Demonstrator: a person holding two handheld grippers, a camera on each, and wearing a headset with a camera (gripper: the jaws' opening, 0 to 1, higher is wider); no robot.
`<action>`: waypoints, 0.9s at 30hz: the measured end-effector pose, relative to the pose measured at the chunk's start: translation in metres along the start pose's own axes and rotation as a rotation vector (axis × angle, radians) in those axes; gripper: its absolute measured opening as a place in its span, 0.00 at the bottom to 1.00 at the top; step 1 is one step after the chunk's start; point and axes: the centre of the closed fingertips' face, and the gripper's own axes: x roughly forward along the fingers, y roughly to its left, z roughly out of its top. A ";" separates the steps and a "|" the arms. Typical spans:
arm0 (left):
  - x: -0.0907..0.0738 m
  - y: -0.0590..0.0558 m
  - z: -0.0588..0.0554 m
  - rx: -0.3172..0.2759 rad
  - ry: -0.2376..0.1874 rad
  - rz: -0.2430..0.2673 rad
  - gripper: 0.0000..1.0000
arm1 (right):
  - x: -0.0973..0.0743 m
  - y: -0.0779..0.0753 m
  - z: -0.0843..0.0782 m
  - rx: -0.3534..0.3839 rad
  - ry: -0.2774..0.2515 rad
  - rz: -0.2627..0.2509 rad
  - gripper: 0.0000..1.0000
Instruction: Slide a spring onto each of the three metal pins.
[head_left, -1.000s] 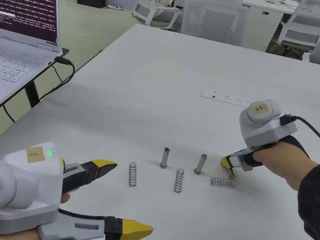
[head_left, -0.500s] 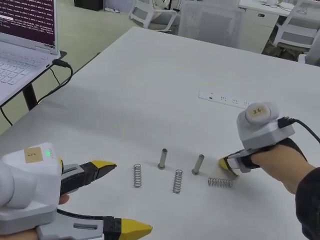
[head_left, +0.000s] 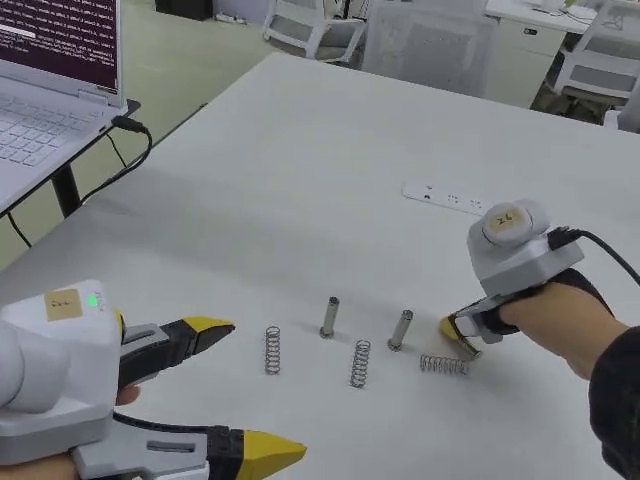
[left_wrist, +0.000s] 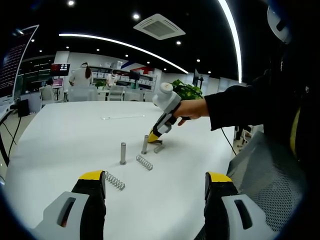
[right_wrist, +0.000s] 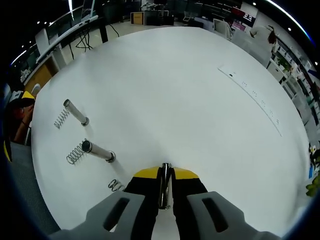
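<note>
Currently the right gripper (right_wrist: 164, 172) has its fingers closed on the third pin (right_wrist: 163, 186), low over the tabletop (head_left: 330, 170). It is at 3 o'clock from the two upright ones, the left pin (head_left: 330, 316) and the middle pin (head_left: 401, 329). The left gripper (head_left: 268, 391) hangs at 7 o'clock, fingers wide apart and holding nothing. Three springs lie flat, none on a pin: the left spring (head_left: 272, 351), the middle spring (head_left: 359, 363) and the right spring (head_left: 444, 365).

The held pin looks thin and smooth, so it may tip when it is set down. The right fingers are just beside the right spring, and a sideways move could roll it away. A brush could also topple a standing pin.

Toward 12 o'clock the tabletop is bare up to the power strip (head_left: 445, 198). Its edge runs at 10 o'clock, with a laptop (head_left: 50, 110) beyond
</note>
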 end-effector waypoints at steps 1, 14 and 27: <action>0.000 0.000 0.000 0.000 0.000 -0.001 0.78 | 0.001 0.000 0.000 0.000 0.004 0.000 0.06; -0.002 -0.001 0.004 0.007 -0.006 0.002 0.77 | -0.006 0.000 0.001 0.038 -0.029 0.003 0.06; 0.000 -0.007 0.012 0.033 -0.011 -0.012 0.77 | -0.030 0.009 0.008 0.056 -0.113 0.008 0.05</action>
